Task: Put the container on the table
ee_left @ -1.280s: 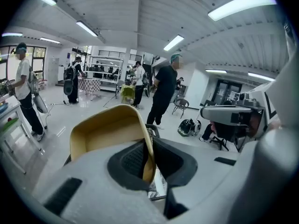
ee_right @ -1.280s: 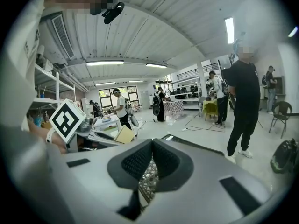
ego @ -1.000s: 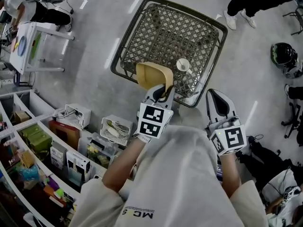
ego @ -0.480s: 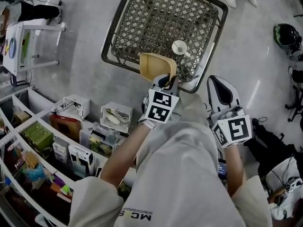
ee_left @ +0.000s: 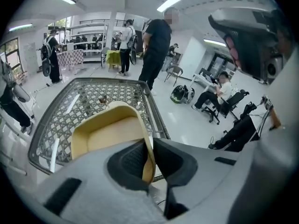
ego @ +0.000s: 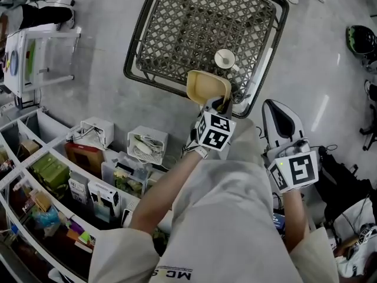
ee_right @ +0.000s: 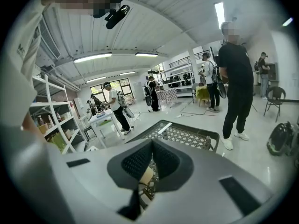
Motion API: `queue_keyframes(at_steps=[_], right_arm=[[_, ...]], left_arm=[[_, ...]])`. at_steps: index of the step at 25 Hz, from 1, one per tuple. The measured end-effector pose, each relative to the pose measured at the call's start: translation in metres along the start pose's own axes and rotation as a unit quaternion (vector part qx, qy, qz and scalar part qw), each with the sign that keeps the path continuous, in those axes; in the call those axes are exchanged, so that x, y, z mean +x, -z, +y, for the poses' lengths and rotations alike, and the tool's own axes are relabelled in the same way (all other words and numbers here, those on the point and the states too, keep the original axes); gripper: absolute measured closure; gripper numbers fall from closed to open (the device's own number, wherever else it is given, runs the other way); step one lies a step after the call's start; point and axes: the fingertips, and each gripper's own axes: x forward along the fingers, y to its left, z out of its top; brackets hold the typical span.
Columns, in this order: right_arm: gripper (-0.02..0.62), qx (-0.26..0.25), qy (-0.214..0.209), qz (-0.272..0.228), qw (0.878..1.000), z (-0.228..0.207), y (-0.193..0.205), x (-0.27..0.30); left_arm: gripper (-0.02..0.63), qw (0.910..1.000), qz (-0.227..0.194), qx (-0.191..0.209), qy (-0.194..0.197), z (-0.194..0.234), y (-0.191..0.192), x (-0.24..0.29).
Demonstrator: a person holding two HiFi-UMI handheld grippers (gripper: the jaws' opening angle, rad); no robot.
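Note:
A shallow tan container hangs over the near rim of a dark wire basket that stands on the floor. My left gripper is shut on the container's near wall. In the left gripper view the container tilts away from me, and its wall is pinched where the left gripper closes. My right gripper hovers to the right of the basket, shut and holding nothing. In the right gripper view the right gripper points at the basket. A small white round object lies inside the basket.
White shelves packed with boxes and bins stand at my lower left. A white table is at far left. A dark helmet lies on the floor at right. People stand beyond the basket, one close by.
My left gripper has carried the container to the right along the basket's near rim. The right gripper has shifted slightly right and down.

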Motion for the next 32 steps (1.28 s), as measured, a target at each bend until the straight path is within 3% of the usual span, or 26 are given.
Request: queue_keyframes(at_steps=[11,32], right_arm=[[0.577,0.013,0.001,0.02,1.0,-0.018,0.016,0.0],[0.577,0.025,-0.007,0.031,0.999,-0.03,0.029,0.004]], left_arm=[[0.56,0.9994,0.034,0.008,0.007,0.001,0.023,0.053],[0.525,0.999,0.034,0.018,0.02,-0.009,0.018,0.088]])
